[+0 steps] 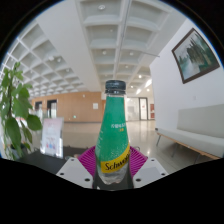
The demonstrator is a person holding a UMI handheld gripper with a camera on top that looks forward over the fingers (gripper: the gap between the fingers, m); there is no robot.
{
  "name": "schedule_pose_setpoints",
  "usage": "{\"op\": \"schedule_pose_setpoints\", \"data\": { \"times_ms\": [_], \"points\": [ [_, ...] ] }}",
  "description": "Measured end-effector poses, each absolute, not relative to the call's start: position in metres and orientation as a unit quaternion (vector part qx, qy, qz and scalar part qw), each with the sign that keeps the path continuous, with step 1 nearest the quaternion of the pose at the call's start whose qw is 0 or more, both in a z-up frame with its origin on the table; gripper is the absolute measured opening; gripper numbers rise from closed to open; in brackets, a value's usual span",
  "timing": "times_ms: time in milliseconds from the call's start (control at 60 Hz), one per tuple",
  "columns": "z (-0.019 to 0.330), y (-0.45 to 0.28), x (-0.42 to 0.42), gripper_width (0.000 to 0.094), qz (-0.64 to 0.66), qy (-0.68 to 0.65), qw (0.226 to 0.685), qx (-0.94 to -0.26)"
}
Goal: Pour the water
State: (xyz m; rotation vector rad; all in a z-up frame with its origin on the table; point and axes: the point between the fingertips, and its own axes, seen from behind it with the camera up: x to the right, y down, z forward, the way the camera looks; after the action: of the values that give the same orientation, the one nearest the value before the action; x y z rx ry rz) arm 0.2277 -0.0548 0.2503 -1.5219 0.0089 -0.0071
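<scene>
Plant: leafy, green, far left, well apart from the claw.

Sign: pale board just right of the plant, standing on the floor; text too small to read.

Claw: two fingers with pink pads, clenched on the bottle, one pad pressing each side of its lower body.

Bottle: green, upright, dark cap on, yellow label near its base; held between the fingers, centred ahead of the camera, lifted clear of any bench.

Ceiling: white coffered grid with lights, above the hall.

Picture: dark-framed, on the white wall at right.

Sofa: pale, long, against that wall below the picture.
</scene>
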Motion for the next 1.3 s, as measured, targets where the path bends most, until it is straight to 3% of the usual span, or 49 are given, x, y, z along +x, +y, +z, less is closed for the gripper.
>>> {"op": "schedule_pose_setpoints", "data": {
  "times_ms": [167,383,400,450,617,667,683,717,750,833,1300],
  "points": [
    [0.149,-0.042,0.253,0.0399,-0.024,0.002,0.654,-0.756],
    [0.064,-0.042,0.263,0.0402,-0.029,0.007,0.597,-0.802],
    [0.072,-0.042,0.264,0.0404,-0.032,0.007,0.617,-0.786],
    [0.071,-0.040,0.263,0.0413,-0.038,0.005,0.615,-0.788],
    [0.064,-0.042,0.264,0.0574,-0.043,0.011,0.595,-0.803],
    [0.059,-0.048,0.267,0.0707,-0.039,0.018,0.576,-0.817],
    [0.059,-0.050,0.267,0.0804,-0.038,0.020,0.573,-0.818],
    [0.061,-0.054,0.268,0.0876,-0.041,0.023,0.571,-0.819],
    [0.066,-0.059,0.270,0.0831,-0.049,0.027,0.570,-0.820],
    [0.082,-0.077,0.272,0.0867,-0.063,0.032,0.568,-0.820],
    [0.150,-0.255,0.228,0.0856,-0.085,0.032,0.552,-0.829]
  ]
}}
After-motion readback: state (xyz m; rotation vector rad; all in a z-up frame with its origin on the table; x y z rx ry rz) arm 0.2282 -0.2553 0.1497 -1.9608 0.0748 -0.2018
